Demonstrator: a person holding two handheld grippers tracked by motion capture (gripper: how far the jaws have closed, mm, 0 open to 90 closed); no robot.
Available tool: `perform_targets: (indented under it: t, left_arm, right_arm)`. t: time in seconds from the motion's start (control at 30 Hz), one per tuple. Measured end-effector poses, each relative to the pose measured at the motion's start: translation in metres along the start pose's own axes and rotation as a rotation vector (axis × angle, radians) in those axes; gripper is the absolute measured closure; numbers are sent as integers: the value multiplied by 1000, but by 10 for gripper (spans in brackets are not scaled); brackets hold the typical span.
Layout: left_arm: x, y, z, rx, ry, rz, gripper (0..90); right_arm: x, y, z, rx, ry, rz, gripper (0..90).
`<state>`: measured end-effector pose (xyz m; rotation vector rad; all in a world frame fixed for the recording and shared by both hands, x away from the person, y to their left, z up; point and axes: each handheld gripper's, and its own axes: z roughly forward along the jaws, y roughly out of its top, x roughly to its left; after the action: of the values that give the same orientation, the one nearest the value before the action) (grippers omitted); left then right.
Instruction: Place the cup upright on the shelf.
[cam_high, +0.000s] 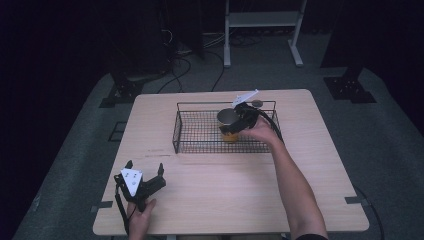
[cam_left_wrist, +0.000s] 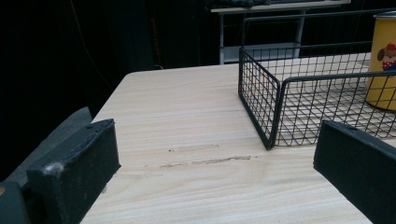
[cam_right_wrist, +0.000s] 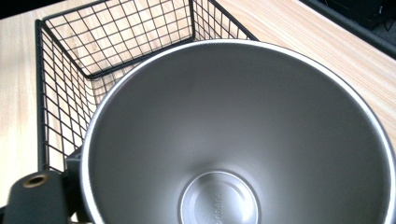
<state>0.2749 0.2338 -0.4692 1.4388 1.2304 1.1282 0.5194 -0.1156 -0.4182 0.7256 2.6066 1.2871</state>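
Note:
A yellow cup (cam_high: 229, 131) with a steel inside stands upright in a black wire basket (cam_high: 176, 132) at the back middle of the table. My right gripper (cam_high: 239, 122) is at the cup's right side, shut on it. In the right gripper view I look down into the cup (cam_right_wrist: 233, 140), with one of the fingers (cam_right_wrist: 37, 200) pressed against its outer wall and the other hidden. My left gripper (cam_high: 145, 166) rests near the table's front left corner, open and holding nothing. The left gripper view shows its open gripper (cam_left_wrist: 215, 140), the basket (cam_left_wrist: 261, 93) and the cup (cam_left_wrist: 385, 60) ahead.
The wooden table (cam_high: 225, 195) has bare room in front of the basket and on both sides of it. Behind the table stand a white metal frame (cam_high: 262, 30) and loose cables (cam_high: 185, 65) on the grey floor. Dark stand bases sit at the back corners.

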Motion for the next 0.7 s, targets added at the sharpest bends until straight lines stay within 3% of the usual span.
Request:
perform_targets:
  t: [0.33, 0.7]
  left_arm:
    - [0, 0, 0, 0, 0, -1, 0]
    - [0, 0, 0, 1, 0, 1, 0]
  right_arm:
    - [4, 0, 3, 17, -24, -22, 30]
    - [5, 3, -3, -13, -31, -22, 0]
